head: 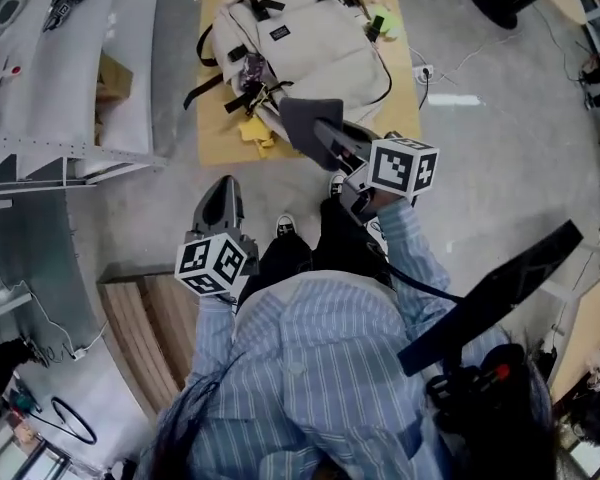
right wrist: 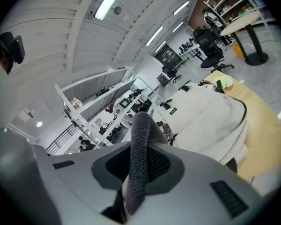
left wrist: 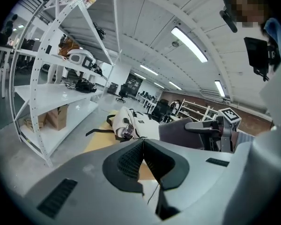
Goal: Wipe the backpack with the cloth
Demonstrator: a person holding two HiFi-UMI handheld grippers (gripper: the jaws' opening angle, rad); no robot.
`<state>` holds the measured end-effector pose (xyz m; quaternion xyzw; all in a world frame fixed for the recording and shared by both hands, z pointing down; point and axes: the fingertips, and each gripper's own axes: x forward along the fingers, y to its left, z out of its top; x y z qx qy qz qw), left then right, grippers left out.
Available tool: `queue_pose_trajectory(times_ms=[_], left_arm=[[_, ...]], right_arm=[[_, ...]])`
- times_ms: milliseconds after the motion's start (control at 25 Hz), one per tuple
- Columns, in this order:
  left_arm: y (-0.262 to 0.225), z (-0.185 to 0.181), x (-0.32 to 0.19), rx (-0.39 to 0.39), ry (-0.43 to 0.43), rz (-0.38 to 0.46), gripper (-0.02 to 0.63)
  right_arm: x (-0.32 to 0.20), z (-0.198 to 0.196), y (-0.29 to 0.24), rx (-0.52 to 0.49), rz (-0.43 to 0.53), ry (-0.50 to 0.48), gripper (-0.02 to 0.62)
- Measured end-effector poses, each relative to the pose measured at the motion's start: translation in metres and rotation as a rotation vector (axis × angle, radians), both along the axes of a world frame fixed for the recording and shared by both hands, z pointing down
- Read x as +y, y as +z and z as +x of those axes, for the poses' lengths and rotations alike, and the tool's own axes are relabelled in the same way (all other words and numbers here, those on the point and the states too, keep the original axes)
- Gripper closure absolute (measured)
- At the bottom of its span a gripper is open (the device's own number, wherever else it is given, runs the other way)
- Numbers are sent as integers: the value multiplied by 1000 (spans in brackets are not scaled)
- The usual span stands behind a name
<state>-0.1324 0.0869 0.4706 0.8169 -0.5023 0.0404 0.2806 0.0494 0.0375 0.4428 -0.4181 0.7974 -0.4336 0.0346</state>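
The backpack, cream with black straps, lies flat on a yellow mat on the floor; it covers most of the mat from the far edge down toward the near edge, with loose straps trailing over the mat's left edge. A crumpled yellow item sits by the mat's near-left corner, just beside the pack; a small green object rests at the pack's far-right side.

The right gripper reaches out over the mat's near edge; its fingers are clamped on a grey cloth, which stands up between them as a thick folded strip in the right gripper view. The cloth hangs at the near end of the backpack; whether it touches the fabric cannot be told.

The left gripper is held back from the mat, over bare floor near the person's shoes; its fingers are pressed together with nothing between them, as the left gripper view shows; that view looks across at the backpack and at the right gripper with its cloth.

White shelving runs along the left of the mat, with a cardboard box on it; the person wears a blue striped shirt.
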Motion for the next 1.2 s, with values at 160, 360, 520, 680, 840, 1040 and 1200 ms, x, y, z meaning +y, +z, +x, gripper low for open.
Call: queue_pose_trajectory(times_ms=[160, 360, 520, 680, 840, 1040, 1200], left_arm=[[9, -37, 20, 12, 48, -7, 601], [6, -40, 34, 55, 89, -2, 601], [-5, -8, 45, 86, 162, 22, 601], [-10, 25, 59, 112, 221, 25, 601], [-17, 68, 73, 107, 277, 51, 601], [-21, 125, 123, 123, 259, 56, 601], [-23, 163, 181, 110, 245, 61, 601]], right_arm=[[41, -30, 4, 1, -13, 75, 541], [82, -38, 4, 71, -18, 102, 541], [102, -12, -8, 77, -12, 166, 541], [122, 14, -14, 91, -18, 205, 541], [145, 39, -22, 87, -7, 215, 541], [200, 77, -19, 73, -12, 183, 541], [244, 103, -13, 59, -7, 130, 541]])
